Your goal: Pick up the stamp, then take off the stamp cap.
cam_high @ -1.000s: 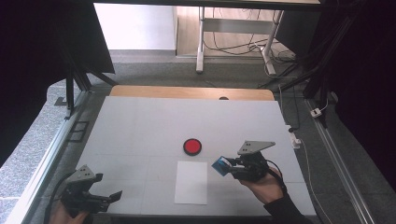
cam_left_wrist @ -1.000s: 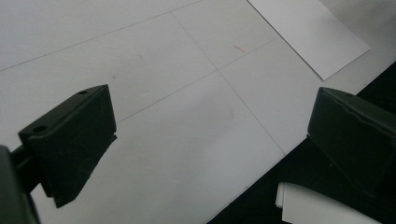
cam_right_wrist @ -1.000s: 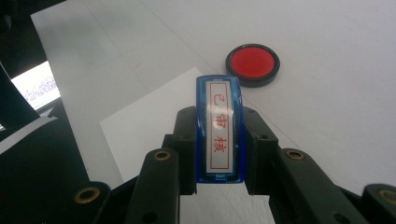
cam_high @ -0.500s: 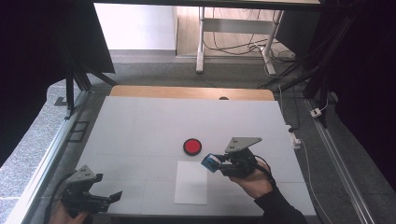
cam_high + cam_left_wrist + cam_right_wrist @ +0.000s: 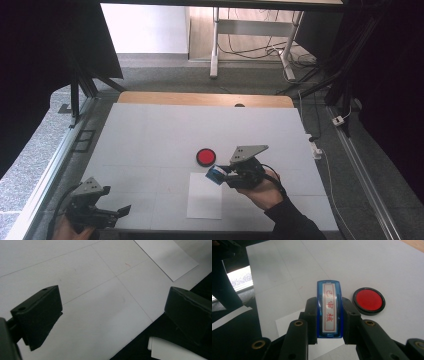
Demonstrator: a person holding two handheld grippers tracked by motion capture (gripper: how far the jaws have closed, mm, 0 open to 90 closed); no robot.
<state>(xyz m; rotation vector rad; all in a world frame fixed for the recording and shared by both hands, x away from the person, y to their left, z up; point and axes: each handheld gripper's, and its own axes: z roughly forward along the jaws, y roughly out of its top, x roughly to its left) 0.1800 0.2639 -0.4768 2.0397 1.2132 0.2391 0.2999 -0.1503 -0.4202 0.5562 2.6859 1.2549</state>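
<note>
Two jaws of the right gripper (image 5: 329, 322) are clamping a blue stamp (image 5: 329, 308) beside the red ink pad (image 5: 368, 300); inking calls for a level, centred press. The left gripper's (image 5: 107, 214) jaws are gaping, empty.

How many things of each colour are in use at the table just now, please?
Blue: 1, the stamp, clamped in the right tool
Red: 1, the ink pad, on the table
White: 1, the paper sheet, lying flat
Total: 3
</note>
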